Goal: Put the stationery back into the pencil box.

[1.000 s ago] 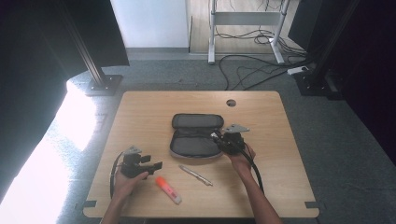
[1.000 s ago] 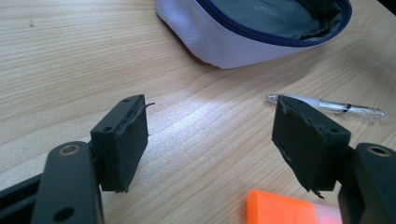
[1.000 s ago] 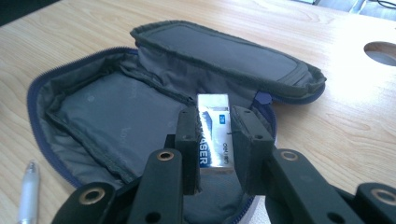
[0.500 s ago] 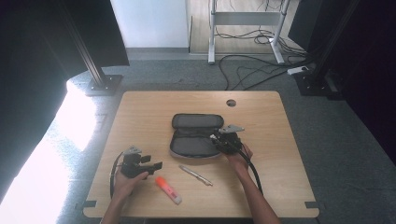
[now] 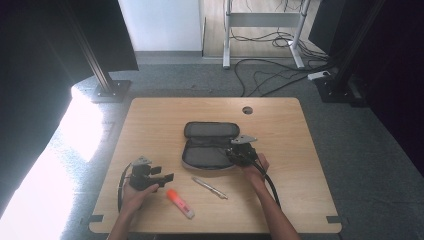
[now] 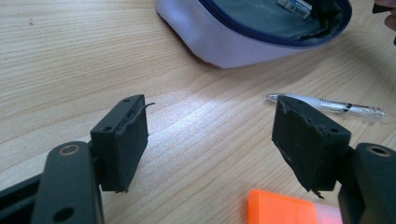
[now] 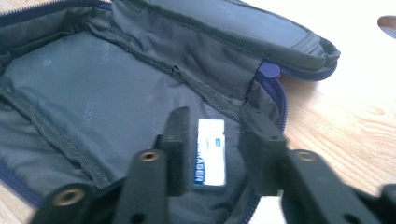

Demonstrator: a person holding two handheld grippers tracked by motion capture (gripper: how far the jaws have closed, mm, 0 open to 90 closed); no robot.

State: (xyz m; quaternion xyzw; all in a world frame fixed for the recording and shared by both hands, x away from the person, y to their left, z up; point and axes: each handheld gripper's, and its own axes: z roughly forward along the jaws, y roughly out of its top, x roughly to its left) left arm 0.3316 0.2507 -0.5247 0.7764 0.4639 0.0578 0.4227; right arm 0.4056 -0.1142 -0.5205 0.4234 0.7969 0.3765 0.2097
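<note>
An open grey pencil case (image 5: 210, 145) with a blue zip lies mid-table. My right gripper (image 5: 235, 152) reaches into its right end. In the right gripper view, a white eraser (image 7: 211, 154) with a blue label lies on the case lining (image 7: 93, 93) between the jaws of the right gripper (image 7: 215, 140). These jaws have just been opening, and a gap shows beside the eraser. My left gripper (image 5: 162, 175) rests open at the front left. Its jaws (image 6: 210, 140) stand wide apart over bare wood. An orange highlighter (image 5: 180, 202) and a clear pen (image 5: 210, 187) lie just beyond them.
The wooden table (image 5: 150, 120) has a round cable hole (image 5: 247, 110) at the back right. In the left gripper view, the pen (image 6: 327, 105), the highlighter (image 6: 285, 210) and the case's pale outer wall (image 6: 243, 42) lie ahead. Cables trail from both grippers toward the front edge.
The right gripper has edged slightly left, further over the case's right end. The left hand and its gripper have not moved.
</note>
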